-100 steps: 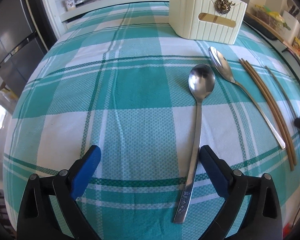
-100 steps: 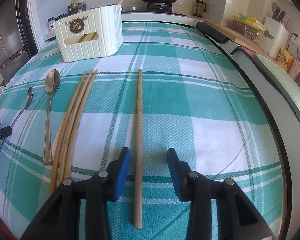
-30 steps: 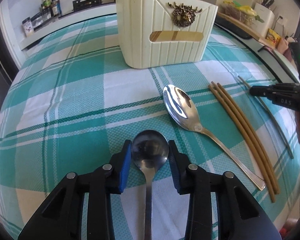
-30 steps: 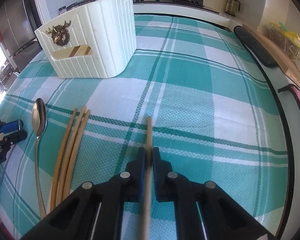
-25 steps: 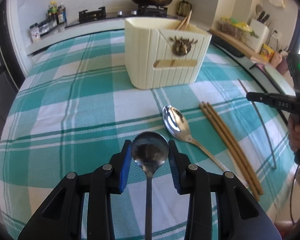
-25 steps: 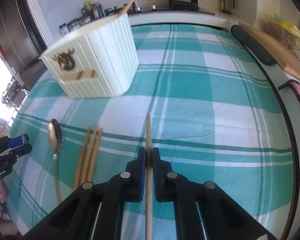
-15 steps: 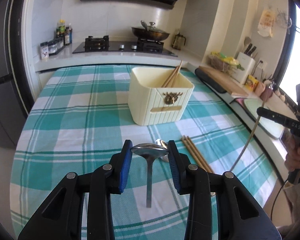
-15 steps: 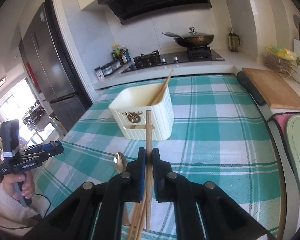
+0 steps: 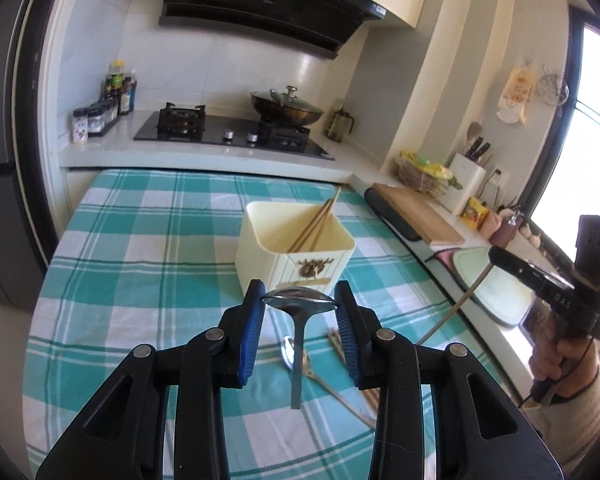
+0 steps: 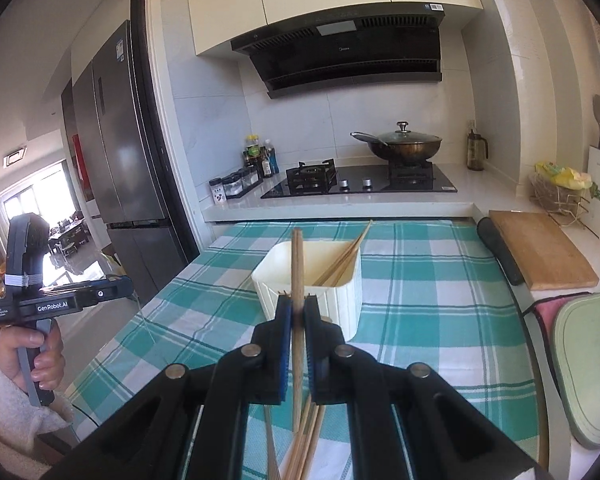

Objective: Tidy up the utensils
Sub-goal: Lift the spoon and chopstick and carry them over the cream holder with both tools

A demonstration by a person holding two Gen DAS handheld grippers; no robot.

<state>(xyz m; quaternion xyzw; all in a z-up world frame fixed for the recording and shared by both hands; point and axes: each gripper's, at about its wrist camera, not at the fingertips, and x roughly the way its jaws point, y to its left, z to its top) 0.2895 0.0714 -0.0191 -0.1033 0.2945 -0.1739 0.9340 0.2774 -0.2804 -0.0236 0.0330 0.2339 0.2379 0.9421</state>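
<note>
currently the left tongs (image 9: 300, 300) pinch a steel spoon (image 9: 299, 312) across its bowl, one blue pad on each edge; the bowl lies flat between the pads and the handle hangs down, clear of the desk (image 9: 140, 280). the right tongs (image 10: 296, 312) are pressed together on a single wooden chopstick (image 10: 298, 272), which stands nearly upright with its upper end above the pads and its lower end below them, off the cloth.

the desk carries a teal and white checked cloth. on it, ahead of both tongs, stands a cream ribbed utensil holder (image 9: 296, 252) with a dark stag emblem on its front wall. several chopsticks (image 9: 314, 226) already lean inside it, tips against its far right corner.

on the cloth below the left tongs lie a second spoon (image 9: 290, 354) and, just right of it, a bundle of loose chopsticks (image 9: 336, 342); the two are near each other, but contact cannot be determined. in the right wrist view the same loose chopsticks show beneath the tongs.

each view shows the person's opposite hand, in a white fleecy sleeve, gripping the other handle.
</note>
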